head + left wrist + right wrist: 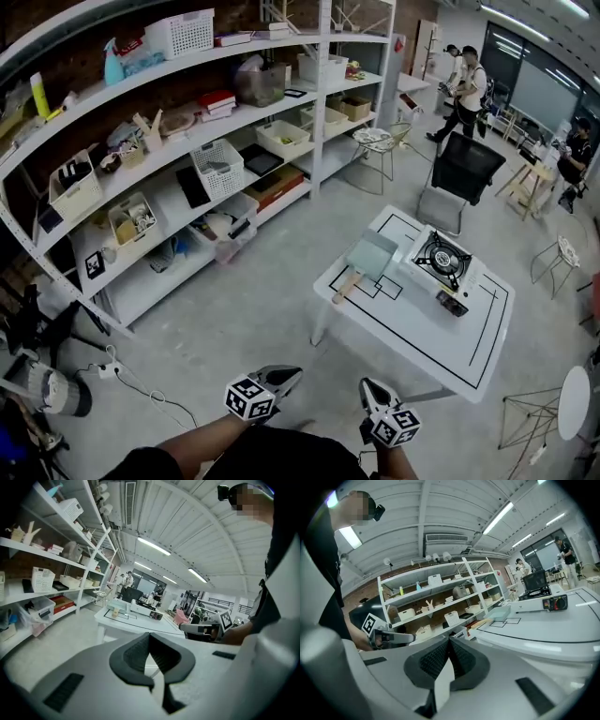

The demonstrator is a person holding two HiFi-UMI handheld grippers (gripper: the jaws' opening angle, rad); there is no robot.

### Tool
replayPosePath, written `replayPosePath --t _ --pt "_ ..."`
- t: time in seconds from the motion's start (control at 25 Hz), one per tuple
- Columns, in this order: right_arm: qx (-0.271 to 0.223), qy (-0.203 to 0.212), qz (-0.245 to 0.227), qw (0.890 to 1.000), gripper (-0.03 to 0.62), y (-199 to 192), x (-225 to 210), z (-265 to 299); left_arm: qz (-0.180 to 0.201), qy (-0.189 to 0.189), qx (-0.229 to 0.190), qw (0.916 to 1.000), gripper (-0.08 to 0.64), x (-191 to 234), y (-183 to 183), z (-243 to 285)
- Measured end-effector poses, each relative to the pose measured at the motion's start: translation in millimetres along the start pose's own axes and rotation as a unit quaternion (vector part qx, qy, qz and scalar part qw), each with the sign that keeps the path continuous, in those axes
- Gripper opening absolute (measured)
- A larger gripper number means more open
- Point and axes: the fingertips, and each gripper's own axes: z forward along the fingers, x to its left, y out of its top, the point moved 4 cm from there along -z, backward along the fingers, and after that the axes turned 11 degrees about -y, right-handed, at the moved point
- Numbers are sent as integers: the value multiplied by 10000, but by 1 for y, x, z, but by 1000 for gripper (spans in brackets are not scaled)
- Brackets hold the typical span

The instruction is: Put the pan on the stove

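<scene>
since the surface (441,337) stands well apart from the person, the left gripper (286,375) and right gripper (367,384) hang empty with jaws together (nothing within reach); the pan (370,255) sits on it just beside the stove (441,258), handle outward, likely for grasping.

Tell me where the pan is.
In the head view, the pan sits on the white table, right of centre, just left of the stove and not on it.

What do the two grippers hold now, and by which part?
Nothing. Both the left gripper and the right gripper are shut and empty; the pan lies on the table, untouched.
</scene>
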Motion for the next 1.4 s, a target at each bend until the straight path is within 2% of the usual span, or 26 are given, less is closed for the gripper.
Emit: replayPosePath --t 0.48,0.96,1.4 --pt "-17 -65 -61 10000 26 -1 7 5 -38 180 -151 9997 9 4 3 -14" --pt "-88 146 -15 9999 26 5 -1 13 -9 410 -199 9990 8 3 6 -9" --pt "4 127 253 9996 26 5 -13 23 -58 551 -157 9983 9 8 8 -11"
